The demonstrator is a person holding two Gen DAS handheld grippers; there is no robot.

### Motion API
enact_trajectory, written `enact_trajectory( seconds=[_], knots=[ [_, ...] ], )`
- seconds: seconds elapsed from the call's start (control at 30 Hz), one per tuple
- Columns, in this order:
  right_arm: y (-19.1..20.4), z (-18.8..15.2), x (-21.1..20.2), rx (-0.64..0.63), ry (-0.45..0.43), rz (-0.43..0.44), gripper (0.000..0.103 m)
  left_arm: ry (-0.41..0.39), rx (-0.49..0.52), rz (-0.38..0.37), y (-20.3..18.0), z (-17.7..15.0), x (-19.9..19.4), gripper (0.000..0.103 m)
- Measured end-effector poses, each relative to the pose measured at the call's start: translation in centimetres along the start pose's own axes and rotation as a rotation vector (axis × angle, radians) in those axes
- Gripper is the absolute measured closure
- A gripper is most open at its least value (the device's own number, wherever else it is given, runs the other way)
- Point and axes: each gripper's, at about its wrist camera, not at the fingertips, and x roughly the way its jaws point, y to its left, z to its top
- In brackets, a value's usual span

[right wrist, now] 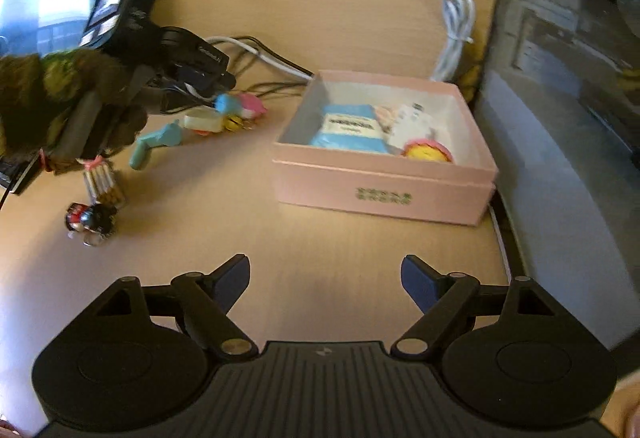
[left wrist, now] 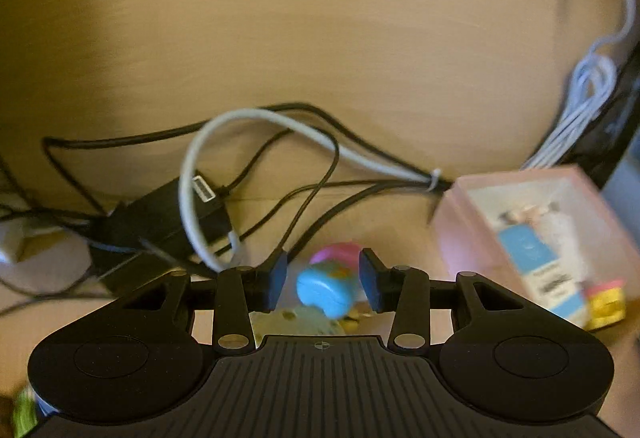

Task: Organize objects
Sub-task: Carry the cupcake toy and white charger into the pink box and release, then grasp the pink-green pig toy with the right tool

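Note:
A blue and pink toy (left wrist: 326,288) lies between the fingers of my left gripper (left wrist: 323,280), which is open around it with gaps on both sides. In the right wrist view the left gripper (right wrist: 208,88) hovers over that toy (right wrist: 240,108). A pink box (right wrist: 384,174) holds a blue packet (right wrist: 348,130), a white item and a yellow and pink toy (right wrist: 426,152). The box also shows in the left wrist view (left wrist: 532,238). My right gripper (right wrist: 326,284) is open and empty above bare table in front of the box.
A teal toy (right wrist: 154,144), a cream toy (right wrist: 202,122), a stick bundle (right wrist: 102,182) and a small dark figure (right wrist: 92,220) lie left of the box. Black and white cables (left wrist: 260,158) and a coiled white cable (right wrist: 456,34) lie behind. The table edge runs along the right.

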Motion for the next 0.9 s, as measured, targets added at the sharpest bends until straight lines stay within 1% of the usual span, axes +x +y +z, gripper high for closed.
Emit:
enact_trajectory(
  seconds=[0.07, 0.2, 0.23, 0.27, 0.3, 0.37, 0.43, 0.5, 0.53, 0.6, 0.7, 0.8, 0.9],
  knots=[
    [-0.6, -0.2, -0.1, 0.012, 0.007, -0.016, 0.019, 0.031, 0.029, 0.010, -0.4, -0.1, 1.2, 0.058],
    [-1.5, -0.5, -0.1, 0.039, 0.020, -0.034, 0.019, 0.055, 0.004, -0.048, -0.5, -1.0, 0.9, 0.059],
    [-1.5, -0.6, 0.0, 0.042, 0.021, -0.034, 0.019, 0.081, -0.001, -0.064, -0.5, -1.4, 0.8, 0.061],
    [-1.6, -0.6, 0.0, 0.043, 0.023, -0.030, 0.019, 0.090, 0.014, -0.075, -0.8, -2.1, 0.2, 0.066],
    [-1.5, -0.7, 0.0, 0.041, 0.022, -0.027, 0.019, 0.087, 0.045, -0.088, -1.3, -2.9, -0.6, 0.067],
    [-1.2, -0.7, -0.1, 0.023, 0.016, -0.019, 0.019, 0.126, 0.070, -0.168, -2.0, -4.8, -2.6, 0.069],
    [-0.9, -0.7, -0.4, 0.005, 0.004, -0.012, 0.019, 0.158, 0.079, -0.284, -2.5, -7.1, -5.2, 0.069],
    [-0.6, -0.7, -0.5, -0.009, -0.007, -0.002, 0.019, 0.183, 0.094, -0.346, -2.7, -9.3, -7.1, 0.069],
    [-0.4, -0.6, -0.5, -0.011, -0.010, -0.001, 0.018, 0.184, 0.097, -0.361, -2.7, -10.4, -8.3, 0.069],
    [-0.2, -0.5, -0.4, -0.012, -0.014, 0.005, 0.018, 0.160, 0.089, -0.345, -2.5, -11.8, -10.1, 0.069],
    [0.4, -0.1, -0.2, -0.010, -0.023, 0.022, 0.018, 0.082, 0.050, -0.238, -1.7, -13.4, -13.2, 0.069],
    [1.5, 1.3, 0.3, -0.031, -0.049, 0.061, 0.018, 0.025, -0.058, -0.109, -0.1, -14.0, -15.4, 0.069],
    [3.2, 4.6, 1.7, -0.042, -0.090, 0.129, 0.018, -0.011, -0.143, -0.035, 2.2, -14.3, -17.6, 0.069]
  ],
)
